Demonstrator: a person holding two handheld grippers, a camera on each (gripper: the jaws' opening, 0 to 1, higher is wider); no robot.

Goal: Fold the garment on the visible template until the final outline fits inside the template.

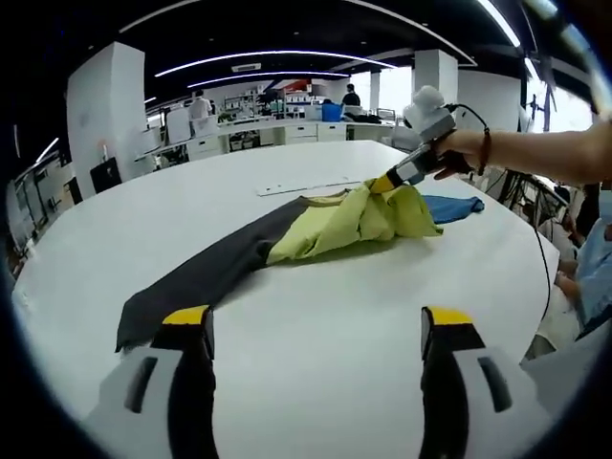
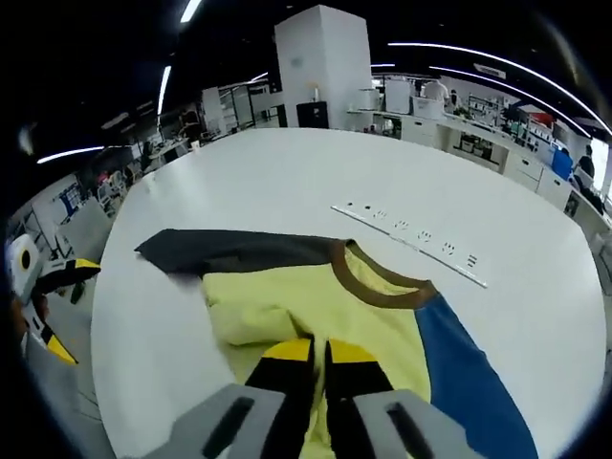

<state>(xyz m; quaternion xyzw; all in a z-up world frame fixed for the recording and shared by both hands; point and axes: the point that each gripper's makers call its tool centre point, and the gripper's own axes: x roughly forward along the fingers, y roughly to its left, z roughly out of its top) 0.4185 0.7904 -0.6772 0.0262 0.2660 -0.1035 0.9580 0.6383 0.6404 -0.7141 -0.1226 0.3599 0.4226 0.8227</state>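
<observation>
We pinch the yellow body of the T-shirt (image 2: 316,306) in our right gripper (image 2: 317,352), lifting it off the white table (image 2: 287,172) to fold; our left gripper (image 1: 316,325) hangs wide open, empty, near the dark sleeve (image 1: 206,273).

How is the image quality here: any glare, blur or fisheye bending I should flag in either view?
Left gripper view: strong fisheye bending curves the white table edge and ceiling lights; the garment is sharp, with a soft shadow beneath. Right gripper view: same bending; the right gripper, shut on the garment's yellow cloth, looks soft up close; the table reflects light evenly, without harsh glare.
</observation>
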